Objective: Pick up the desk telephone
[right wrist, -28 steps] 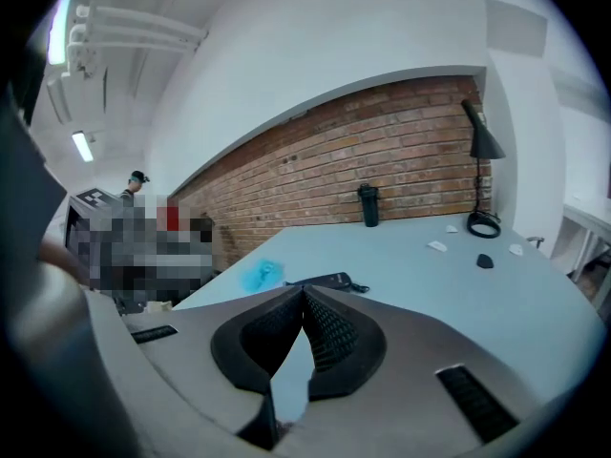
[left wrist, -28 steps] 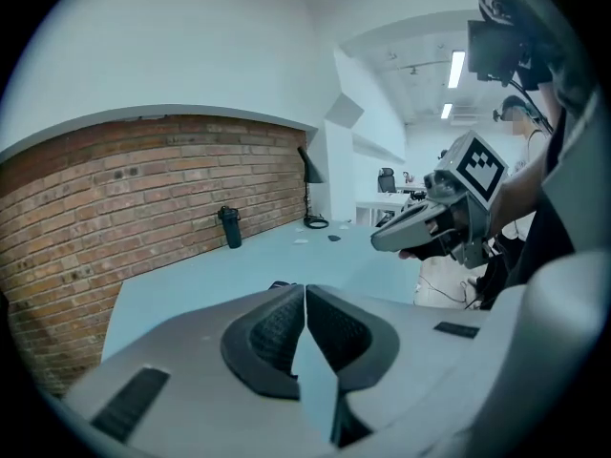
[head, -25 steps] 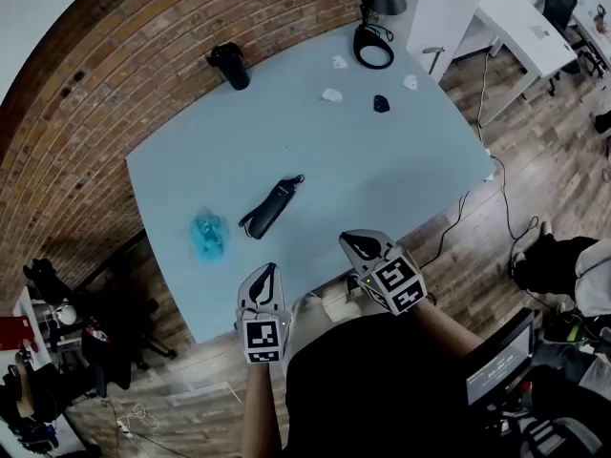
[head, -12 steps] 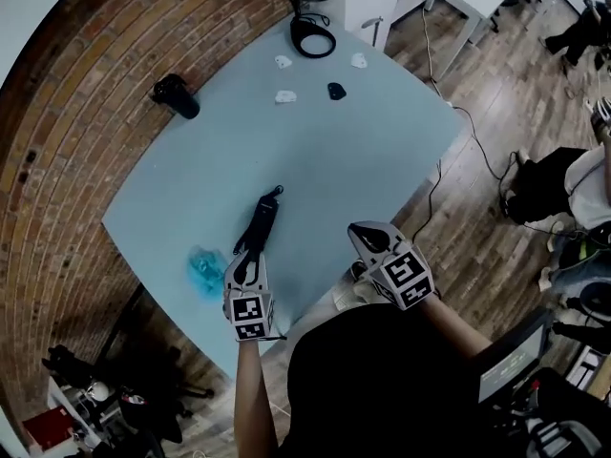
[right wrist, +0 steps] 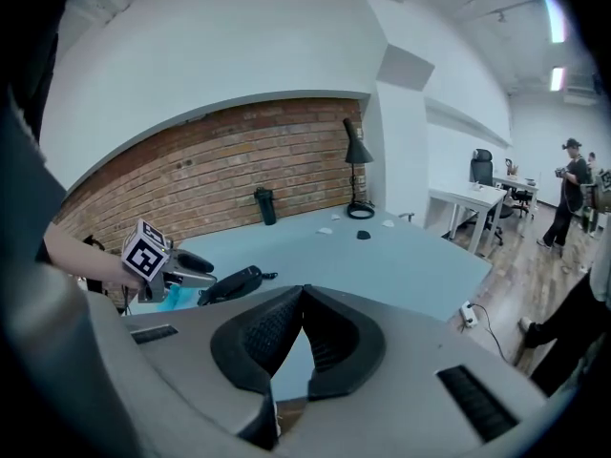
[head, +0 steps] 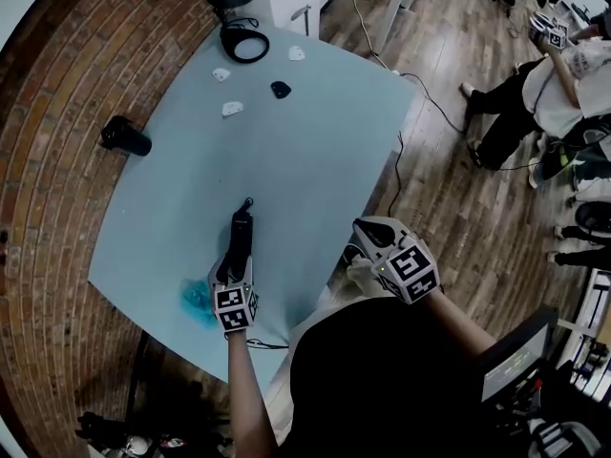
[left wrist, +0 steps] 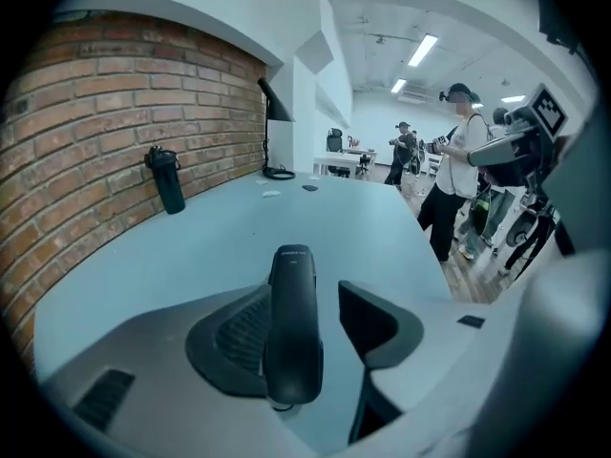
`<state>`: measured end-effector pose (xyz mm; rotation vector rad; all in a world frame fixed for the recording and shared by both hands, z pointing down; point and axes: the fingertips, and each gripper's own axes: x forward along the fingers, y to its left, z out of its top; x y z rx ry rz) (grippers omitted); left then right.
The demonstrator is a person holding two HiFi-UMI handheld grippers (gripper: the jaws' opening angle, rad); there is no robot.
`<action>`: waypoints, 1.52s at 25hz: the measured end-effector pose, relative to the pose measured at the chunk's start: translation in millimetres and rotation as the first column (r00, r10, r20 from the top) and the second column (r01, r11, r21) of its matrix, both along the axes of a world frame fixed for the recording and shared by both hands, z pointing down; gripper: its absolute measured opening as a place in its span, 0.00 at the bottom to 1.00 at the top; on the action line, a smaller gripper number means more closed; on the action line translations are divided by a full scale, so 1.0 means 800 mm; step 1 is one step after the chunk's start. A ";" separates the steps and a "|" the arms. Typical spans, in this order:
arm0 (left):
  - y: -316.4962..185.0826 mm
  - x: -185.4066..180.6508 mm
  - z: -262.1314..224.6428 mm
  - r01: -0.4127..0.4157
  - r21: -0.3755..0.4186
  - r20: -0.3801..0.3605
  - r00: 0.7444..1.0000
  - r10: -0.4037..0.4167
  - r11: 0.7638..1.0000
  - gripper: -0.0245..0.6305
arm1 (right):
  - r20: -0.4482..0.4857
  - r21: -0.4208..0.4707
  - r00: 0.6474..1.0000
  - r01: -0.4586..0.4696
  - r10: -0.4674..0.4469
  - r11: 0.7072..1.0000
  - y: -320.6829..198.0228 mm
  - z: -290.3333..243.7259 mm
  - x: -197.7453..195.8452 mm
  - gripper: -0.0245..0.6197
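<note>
The left gripper point(head: 232, 273) is settling low over the table point(head: 315, 151). Its jaws have just been opening and are now standing spread. A second ago, in the head view, it was hanging back at the near edge with its jaws together and the telephone handset point(head: 241, 237) well ahead of it. Now it is straddling the handset's near end.

In the left gripper view the left gripper point(left wrist: 305, 327) is showing the telephone handset point(left wrist: 293, 322) lying flat on the table, running lengthwise straight out from between the jaws. It is sitting close against the left pad, with a clear gap to the right one, so nothing is pinching it yet.

The right gripper point(head: 374, 232) is hanging off to the right, beyond the table's near edge. In its own view the right gripper point(right wrist: 301, 332) is keeping its jaws pressed together with nothing between them.

Just left of the left gripper a crumpled blue thing point(head: 198, 299) is lying on the table. Far ahead, a black bottle point(head: 126, 136) is standing by the brick wall and a lamp base point(head: 244, 44) is sitting at the far end.

The reach looks finished and the grasp looks next: closing, then lifting. Since the handset is lying off-centre, the right jaw will probably be sliding it sideways as the jaws close. The short cord point(head: 248, 201) at its far end may be dragging on the lift.
</note>
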<state>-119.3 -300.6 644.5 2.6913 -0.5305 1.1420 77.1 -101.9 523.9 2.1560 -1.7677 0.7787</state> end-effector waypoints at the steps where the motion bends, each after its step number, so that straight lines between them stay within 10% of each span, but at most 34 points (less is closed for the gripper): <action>1: 0.000 0.000 0.007 -0.006 -0.015 0.011 1.000 0.006 1.000 0.41 | -0.001 -0.008 1.000 -0.005 0.005 1.000 0.005 0.001 0.000 0.05; 38: -0.012 0.023 0.114 -0.119 -0.050 0.310 0.942 0.129 0.992 0.51 | -0.006 -0.090 0.997 -0.073 0.073 0.993 0.077 0.031 0.023 0.05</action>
